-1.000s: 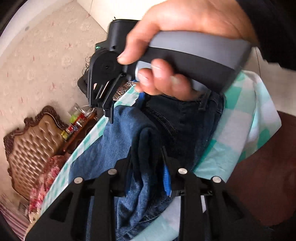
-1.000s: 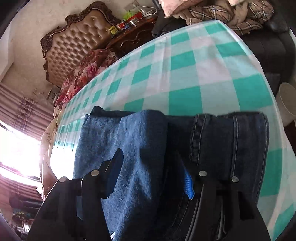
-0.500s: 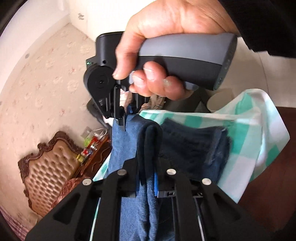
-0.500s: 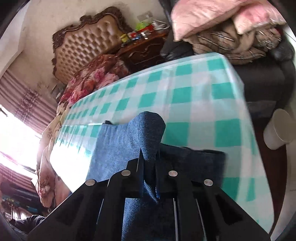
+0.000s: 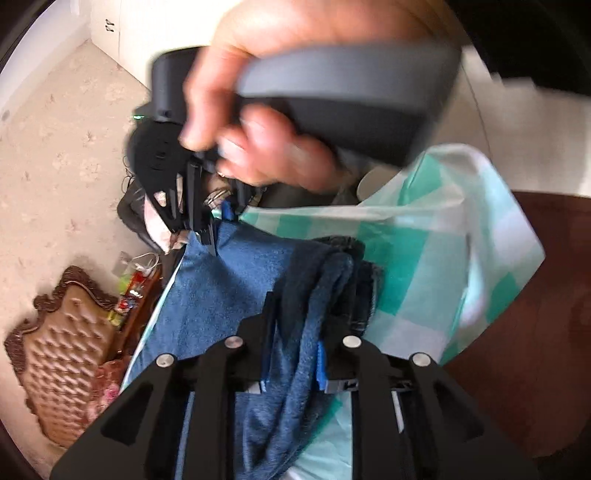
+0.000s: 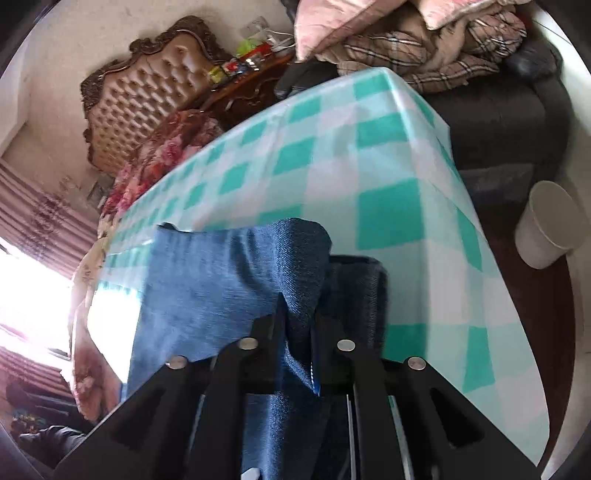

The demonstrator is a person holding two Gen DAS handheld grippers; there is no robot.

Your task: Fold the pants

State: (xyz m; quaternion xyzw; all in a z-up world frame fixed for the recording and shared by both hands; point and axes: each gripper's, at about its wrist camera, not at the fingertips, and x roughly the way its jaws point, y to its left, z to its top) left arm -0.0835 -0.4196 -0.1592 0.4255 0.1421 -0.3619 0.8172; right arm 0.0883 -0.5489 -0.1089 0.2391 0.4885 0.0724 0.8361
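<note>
The blue jeans (image 6: 221,295) lie on a table covered by a green-and-white checked tablecloth (image 6: 369,177), with a fold of the denim bunched up at the lower centre of both wrist views. In the right wrist view the right gripper (image 6: 299,325) pinches a raised ridge of the fabric between its black fingers; the jaws stand nearly together and are easing apart, though the pads press the cloth on both sides. In the left wrist view the left gripper (image 5: 301,325) has a thick roll of denim between its blue-padded fingers, its jaws opening while the fabric fills the gap and appears to be gripped, although motion blur makes the contact hard to judge. Filling the upper part of that same view is the person's right hand (image 5: 280,110) wrapped around a grey handle, with the black fingers of its gripper coming down on the far edge of the jeans at the centre left. Around the table stand a tufted brown headboard (image 6: 147,88) at the upper left of the right wrist view, a floral bedspread (image 6: 162,158) just below it, a cluttered dark wooden nightstand (image 6: 243,81), a pile of plaid blankets (image 6: 424,48) and pink pillows (image 6: 332,22) on a dark sofa (image 6: 498,122) at the upper right, and a white bin (image 6: 550,225) on the floor at the right edge.
</note>
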